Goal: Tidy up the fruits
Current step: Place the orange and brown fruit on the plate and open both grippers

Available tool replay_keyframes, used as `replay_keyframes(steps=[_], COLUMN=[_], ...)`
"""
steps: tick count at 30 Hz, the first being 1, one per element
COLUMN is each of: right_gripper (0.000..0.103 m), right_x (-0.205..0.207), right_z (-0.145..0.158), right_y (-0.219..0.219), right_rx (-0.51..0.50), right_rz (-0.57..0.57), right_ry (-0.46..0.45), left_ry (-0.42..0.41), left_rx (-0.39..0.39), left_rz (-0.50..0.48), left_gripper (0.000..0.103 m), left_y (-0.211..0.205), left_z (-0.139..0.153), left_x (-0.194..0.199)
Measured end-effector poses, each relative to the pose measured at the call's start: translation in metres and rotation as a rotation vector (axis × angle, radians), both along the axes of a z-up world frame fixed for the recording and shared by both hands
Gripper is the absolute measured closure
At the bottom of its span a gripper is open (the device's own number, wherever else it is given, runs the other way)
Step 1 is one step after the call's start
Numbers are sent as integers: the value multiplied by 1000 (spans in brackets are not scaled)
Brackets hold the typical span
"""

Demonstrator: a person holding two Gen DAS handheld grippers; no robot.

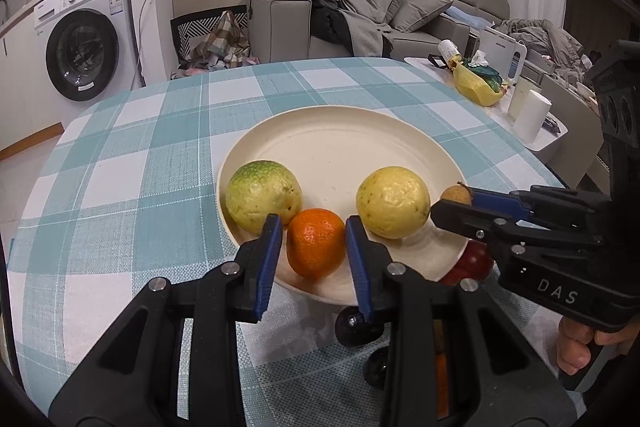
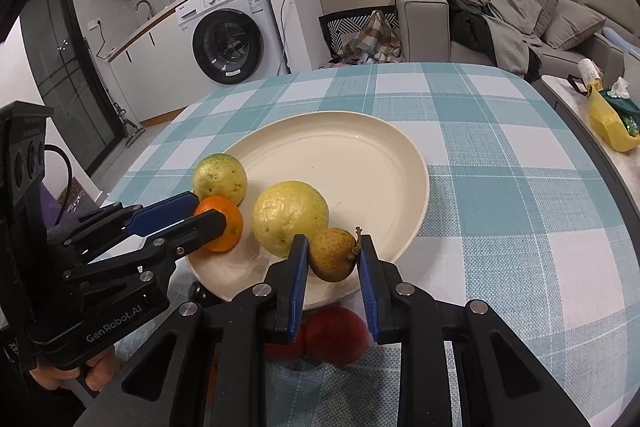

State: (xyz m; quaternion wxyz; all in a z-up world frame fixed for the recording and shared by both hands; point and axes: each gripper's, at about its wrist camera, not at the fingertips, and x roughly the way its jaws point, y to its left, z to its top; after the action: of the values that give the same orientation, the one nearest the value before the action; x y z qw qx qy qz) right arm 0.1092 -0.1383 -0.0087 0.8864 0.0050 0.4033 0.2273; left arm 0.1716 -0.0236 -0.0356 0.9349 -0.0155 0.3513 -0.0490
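Observation:
A cream plate (image 1: 340, 143) (image 2: 360, 155) lies on the checked tablecloth. On its near side lie a green-yellow citrus fruit (image 1: 262, 197) (image 2: 219, 178) and a yellow one (image 1: 393, 202) (image 2: 289, 215). My left gripper (image 1: 314, 245) (image 2: 208, 217) has its blue pads on both sides of an orange (image 1: 315, 242) (image 2: 224, 227) over the plate's near rim. My right gripper (image 2: 333, 259) (image 1: 460, 201) has its pads on both sides of a small brown fruit with a stem (image 2: 333, 254) (image 1: 454, 195) at the rim.
Red fruit (image 2: 336, 335) (image 1: 470, 263) lies on the cloth under the right gripper, off the plate. A dark round fruit (image 1: 352, 325) lies near the plate's front edge. A side table (image 1: 556, 131) with cups and a yellow bag (image 1: 476, 87) stands at the right.

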Motion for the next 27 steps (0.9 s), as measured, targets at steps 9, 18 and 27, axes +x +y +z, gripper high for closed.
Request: replay_keyframes(steps=[9, 18, 27], right_gripper=[75, 46, 0], right_x=[2, -11, -28], right_z=[0, 7, 17], right_y=[1, -3, -22], right_rx=[-3, -54, -61], right_rz=[15, 28, 41], right_ry=[6, -55, -90], left_ry=[-9, -43, -41], left_rx=[11, 34, 1], left_rz=[-11, -5, -5], left_gripper=[72, 24, 2], left_y=[-2, 0, 7], left_z=[1, 14, 21], left_x=[-5, -29, -59])
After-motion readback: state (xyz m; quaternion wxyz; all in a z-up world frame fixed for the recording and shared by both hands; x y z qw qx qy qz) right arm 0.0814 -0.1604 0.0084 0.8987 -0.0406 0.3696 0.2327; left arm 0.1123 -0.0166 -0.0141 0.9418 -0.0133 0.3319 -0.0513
